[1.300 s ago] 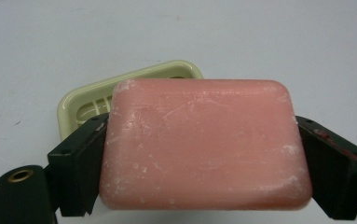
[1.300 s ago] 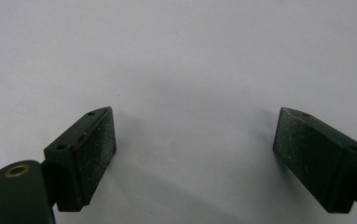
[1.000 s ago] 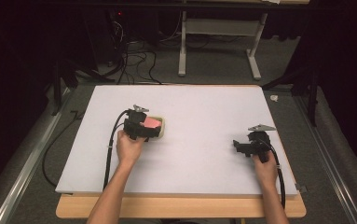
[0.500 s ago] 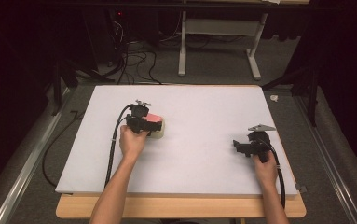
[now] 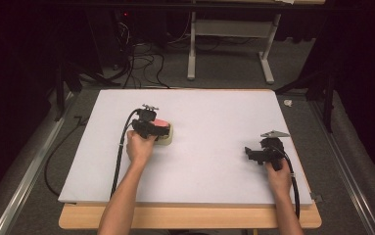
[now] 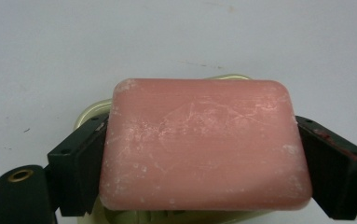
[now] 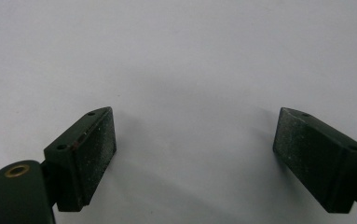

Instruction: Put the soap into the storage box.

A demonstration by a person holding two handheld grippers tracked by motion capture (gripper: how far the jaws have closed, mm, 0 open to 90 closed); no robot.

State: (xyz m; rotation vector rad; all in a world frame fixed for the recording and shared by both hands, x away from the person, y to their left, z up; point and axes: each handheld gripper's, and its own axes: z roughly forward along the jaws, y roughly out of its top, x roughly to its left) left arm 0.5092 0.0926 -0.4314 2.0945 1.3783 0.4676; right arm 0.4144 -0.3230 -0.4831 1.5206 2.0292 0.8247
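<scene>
Pink soap bar (image 6: 204,144) clamped between left gripper (image 6: 199,154) jaws (above cream dish (image 6: 90,112)).

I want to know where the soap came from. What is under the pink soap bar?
Under the pink soap bar, held by the left tool, a pale yellowish dish shows at its edges. The dish's inside is covered by the soap, so its contents cannot be seen.

Pink soap bar over its cream dish

I see the pink soap bar (image 6: 204,144), a rounded rectangle scuffed with whitish marks, lying flat and level (broad face up) between my left gripper's (image 6: 203,154) two black jaws, which press its short ends. Beneath it sits the pale cream dish (image 6: 90,112), on the left half of the white table (image 5: 214,122).
</scene>
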